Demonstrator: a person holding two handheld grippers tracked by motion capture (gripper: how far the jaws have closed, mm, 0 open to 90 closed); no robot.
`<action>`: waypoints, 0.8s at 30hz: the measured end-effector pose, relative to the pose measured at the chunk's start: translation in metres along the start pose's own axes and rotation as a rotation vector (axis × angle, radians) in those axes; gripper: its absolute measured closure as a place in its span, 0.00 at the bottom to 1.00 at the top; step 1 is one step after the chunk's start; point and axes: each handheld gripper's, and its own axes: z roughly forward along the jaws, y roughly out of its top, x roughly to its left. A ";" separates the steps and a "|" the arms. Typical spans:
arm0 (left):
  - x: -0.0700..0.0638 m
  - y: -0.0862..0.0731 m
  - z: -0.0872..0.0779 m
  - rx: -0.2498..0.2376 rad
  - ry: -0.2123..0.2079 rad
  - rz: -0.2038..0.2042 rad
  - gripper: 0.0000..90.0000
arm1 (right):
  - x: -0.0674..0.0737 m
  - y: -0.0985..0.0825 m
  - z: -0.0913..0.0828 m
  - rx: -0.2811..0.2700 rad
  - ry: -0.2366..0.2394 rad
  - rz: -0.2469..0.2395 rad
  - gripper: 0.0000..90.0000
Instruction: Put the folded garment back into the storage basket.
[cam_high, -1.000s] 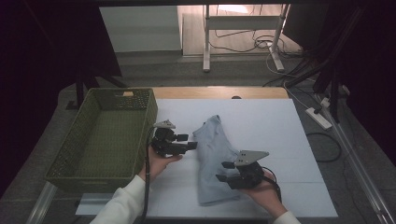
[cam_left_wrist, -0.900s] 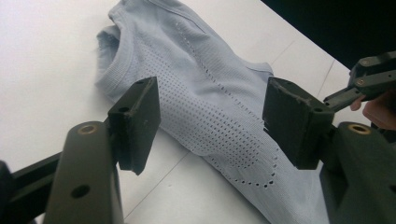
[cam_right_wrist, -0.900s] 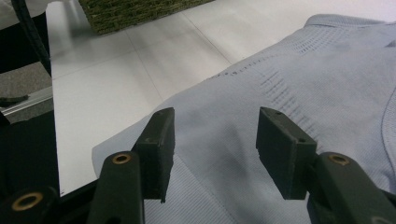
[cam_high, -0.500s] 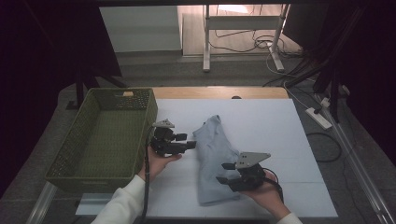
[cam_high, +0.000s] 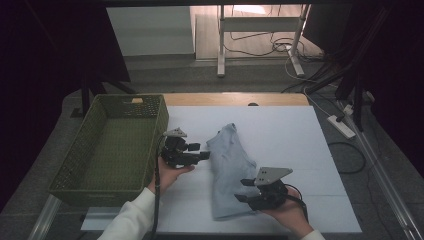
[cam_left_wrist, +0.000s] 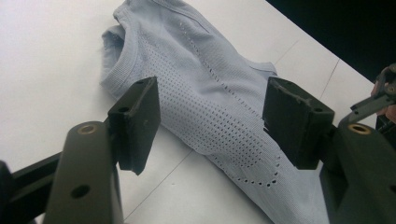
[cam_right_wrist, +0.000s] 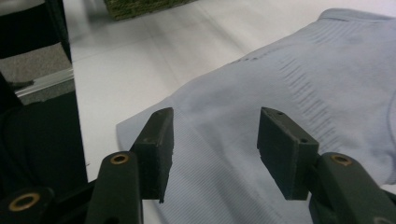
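A light blue shirt (cam_high: 227, 165) lies folded into a long strip on the white table (cam_high: 280, 130), collar end far, hem end near. My left gripper (cam_high: 201, 151) stands open just left of the shirt's upper half and points at it. In the left gripper view the perforated fabric (cam_left_wrist: 187, 56) lies beyond the gripper (cam_left_wrist: 212, 107), with nothing between the pads. My right gripper (cam_high: 242, 190) is open over the shirt's near right part, pointing left. In the right gripper view the gripper (cam_right_wrist: 215, 135) hovers over the fabric (cam_right_wrist: 327, 70) near its hem, pads off the cloth.
A green woven basket (cam_high: 75, 170) stands empty along the table's left side; its corner (cam_right_wrist: 140, 7) appears in the right gripper view. Bare white table surrounds the shirt. A stand's legs and cables (cam_high: 260, 45) lie on the floor beyond the far edge.
My right gripper has drifted slightly toward the table's near edge. The left gripper and the shirt are as before.
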 end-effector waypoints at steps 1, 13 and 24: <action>0.000 0.000 0.000 0.000 0.000 0.000 0.40 | 0.001 0.000 0.000 0.004 0.008 -0.003 0.51; 0.003 0.000 0.002 0.005 -0.007 -0.010 0.40 | 0.020 0.000 0.014 0.090 0.063 -0.062 0.49; 0.003 0.000 0.003 0.006 -0.007 -0.010 0.40 | 0.027 -0.010 0.036 0.233 0.094 -0.125 0.36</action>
